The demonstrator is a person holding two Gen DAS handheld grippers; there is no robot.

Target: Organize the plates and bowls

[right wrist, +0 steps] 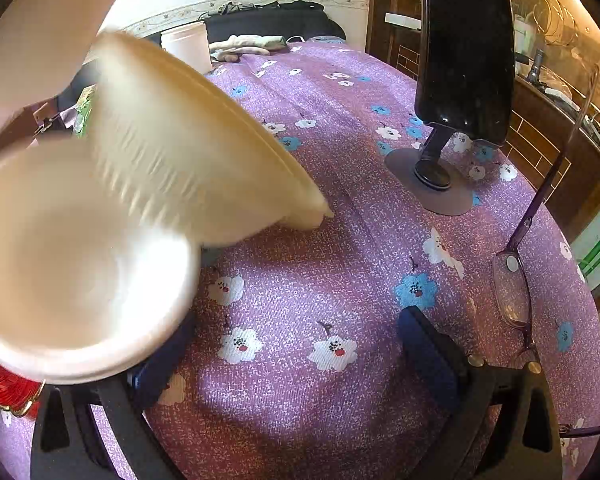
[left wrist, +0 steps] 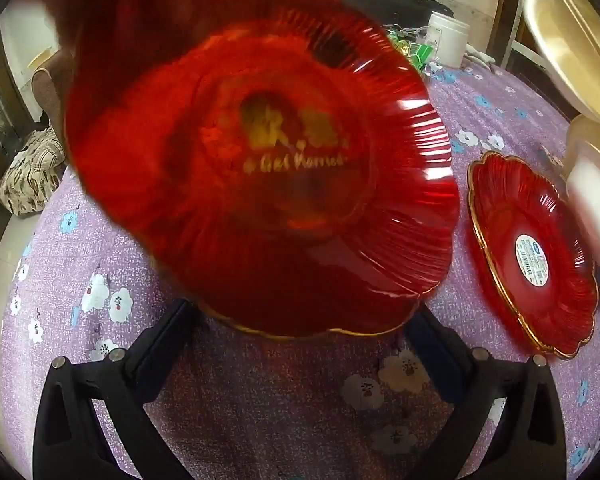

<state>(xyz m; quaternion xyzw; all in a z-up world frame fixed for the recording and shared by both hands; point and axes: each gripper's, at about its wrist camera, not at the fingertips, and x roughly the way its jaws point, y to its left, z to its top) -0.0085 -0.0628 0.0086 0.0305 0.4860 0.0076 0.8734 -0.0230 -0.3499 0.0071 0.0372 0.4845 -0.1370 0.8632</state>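
Note:
A red ribbed glass plate [left wrist: 260, 168] with gold lettering hangs blurred and tilted in the air, close over my left gripper [left wrist: 300, 340]. It hides both fingertips. The jaws stand wide open and nothing shows pressed between them. A second red plate [left wrist: 536, 256] with a white label lies on the cloth to the right. In the right wrist view a cream ribbed plate [right wrist: 188, 148] is blurred and tilted, and a white bowl [right wrist: 72, 264] covers the left finger. My right gripper [right wrist: 296, 344] is open over bare cloth. A red plate's rim [right wrist: 12, 394] shows at the lower left.
A purple flowered cloth [right wrist: 340, 248] covers the round table. On it stand a white jar [right wrist: 188, 50], a black stand on a grey base [right wrist: 464, 52] and eyeglasses [right wrist: 512, 292]. Green packets [left wrist: 416, 50] lie by the jar. A pale blurred sleeve [right wrist: 40, 28] fills the upper left.

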